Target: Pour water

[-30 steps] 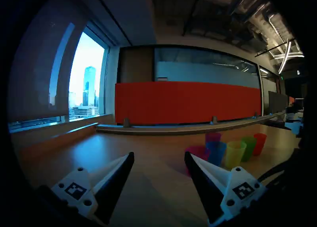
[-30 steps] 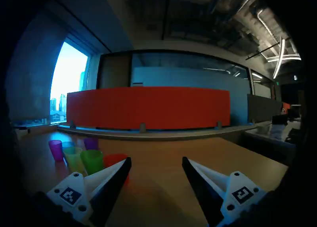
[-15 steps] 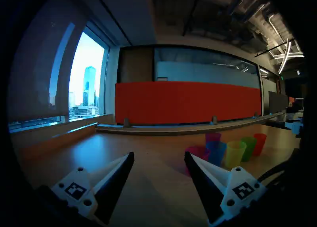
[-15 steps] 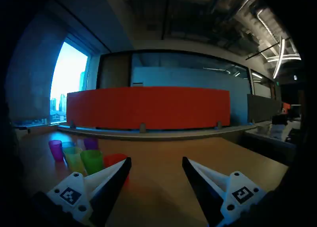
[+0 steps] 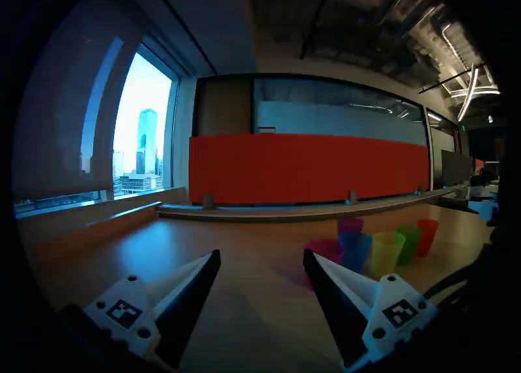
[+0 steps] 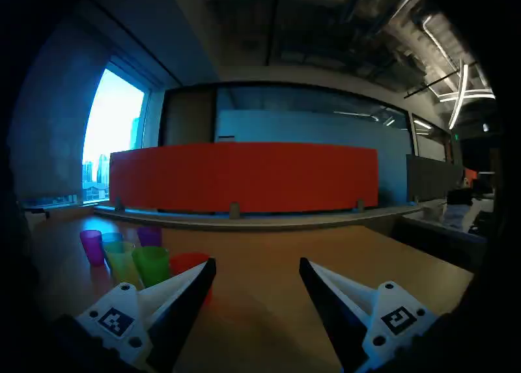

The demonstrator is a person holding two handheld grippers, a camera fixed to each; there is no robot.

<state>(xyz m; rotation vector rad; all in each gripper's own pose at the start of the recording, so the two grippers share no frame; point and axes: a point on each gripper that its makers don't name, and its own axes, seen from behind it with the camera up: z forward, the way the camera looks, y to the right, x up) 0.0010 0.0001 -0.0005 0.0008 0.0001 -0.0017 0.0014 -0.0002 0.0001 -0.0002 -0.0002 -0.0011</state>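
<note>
The left gripper [image 5: 260, 259] gapes wide, holding nothing. The right gripper [image 6: 257, 265] does likewise. Coloured cups [image 5: 384, 249] stand on the table [image 5: 247, 243].

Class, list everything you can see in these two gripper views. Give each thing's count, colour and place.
cups: six; pink, purple, blue, yellow, green, red; clustered together on the table
table: one, brown wood, under both tongs
partition: one, red, along the table's far edge
window: one, bright, left of the partition, city towers outside
ceiling lights: white strips, upper right
left tongs: one pair, white with black inner faces, open, holding nothing
right tongs: one pair, same colours, open, holding nothing
</note>
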